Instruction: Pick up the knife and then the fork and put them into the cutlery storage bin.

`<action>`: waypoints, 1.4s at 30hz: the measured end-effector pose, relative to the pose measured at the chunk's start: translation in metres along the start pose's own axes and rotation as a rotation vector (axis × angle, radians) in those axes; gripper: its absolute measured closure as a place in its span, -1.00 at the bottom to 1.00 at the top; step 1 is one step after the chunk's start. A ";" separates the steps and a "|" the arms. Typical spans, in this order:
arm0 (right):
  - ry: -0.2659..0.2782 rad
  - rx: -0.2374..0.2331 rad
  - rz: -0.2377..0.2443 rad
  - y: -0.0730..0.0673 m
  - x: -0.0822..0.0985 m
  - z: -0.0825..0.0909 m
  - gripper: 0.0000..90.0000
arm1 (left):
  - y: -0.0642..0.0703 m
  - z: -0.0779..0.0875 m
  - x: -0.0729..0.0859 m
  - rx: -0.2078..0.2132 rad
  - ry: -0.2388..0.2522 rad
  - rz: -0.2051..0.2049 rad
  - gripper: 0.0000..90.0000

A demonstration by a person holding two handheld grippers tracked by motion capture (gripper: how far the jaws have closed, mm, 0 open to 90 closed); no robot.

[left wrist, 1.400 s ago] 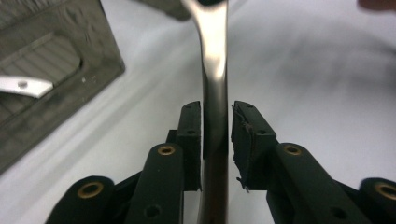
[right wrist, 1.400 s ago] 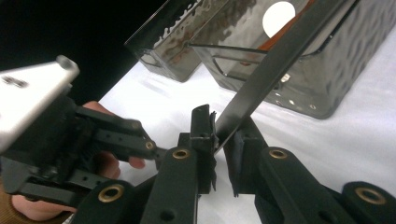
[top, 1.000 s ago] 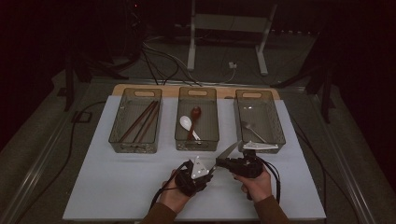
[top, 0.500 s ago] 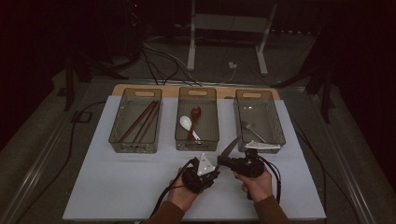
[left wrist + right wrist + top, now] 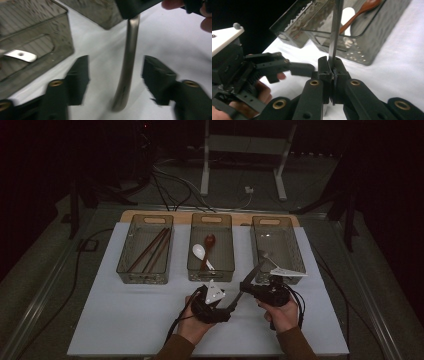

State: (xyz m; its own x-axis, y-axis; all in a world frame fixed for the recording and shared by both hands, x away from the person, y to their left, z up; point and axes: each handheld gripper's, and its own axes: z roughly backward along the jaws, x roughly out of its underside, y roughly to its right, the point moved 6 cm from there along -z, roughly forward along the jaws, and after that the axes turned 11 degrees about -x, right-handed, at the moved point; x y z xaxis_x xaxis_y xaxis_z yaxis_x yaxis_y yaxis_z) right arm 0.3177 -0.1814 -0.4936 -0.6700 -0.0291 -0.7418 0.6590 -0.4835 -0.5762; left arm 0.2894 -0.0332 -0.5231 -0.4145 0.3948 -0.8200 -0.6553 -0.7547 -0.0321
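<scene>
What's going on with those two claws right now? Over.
Right claw shut on metal utensil. Left claw just opened, pads off the handle. Right bin ahead, nothing blocking.

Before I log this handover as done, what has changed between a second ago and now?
The left gripper has just been opening: its jaws now stand apart on either side of the metal utensil's handle, no longer pressing it. The right gripper has clamped shut on that handle and now carries it alone. Both hands stayed close together in front of the bins; the three bins and their contents lie unchanged.
</scene>
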 end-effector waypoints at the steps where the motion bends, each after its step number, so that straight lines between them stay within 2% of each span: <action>1: 0.003 0.007 -0.003 0.001 -0.001 0.002 0.98 | -0.002 0.001 0.000 -0.001 0.000 0.003 -0.29; 7: 0.022 0.032 -0.012 0.009 -0.008 0.013 0.98 | -0.011 0.007 0.005 -0.018 -0.009 -0.002 -0.48; 16: 0.056 0.076 -0.019 0.022 -0.023 0.030 0.98 | -0.030 0.022 0.013 -0.045 0.011 0.052 -0.62; 23: 0.076 0.108 -0.035 0.033 -0.033 0.043 0.98 | -0.053 0.038 0.016 -0.071 0.027 0.091 -0.68; 33: 0.096 0.138 -0.044 0.042 -0.044 0.054 0.98 | -0.088 0.062 0.022 -0.131 0.054 0.155 -0.83; 42: 0.114 0.150 -0.051 0.048 -0.051 0.061 0.98 | -0.113 0.081 0.035 -0.172 0.049 0.177 -0.95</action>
State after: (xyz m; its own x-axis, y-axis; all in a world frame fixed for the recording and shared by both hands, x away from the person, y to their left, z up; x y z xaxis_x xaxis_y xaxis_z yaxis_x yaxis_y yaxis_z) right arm 0.3625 -0.2567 -0.4627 -0.6525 0.0940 -0.7519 0.5609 -0.6073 -0.5627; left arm 0.2977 0.1079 -0.5021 -0.4796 0.2262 -0.8478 -0.4566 -0.8894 0.0210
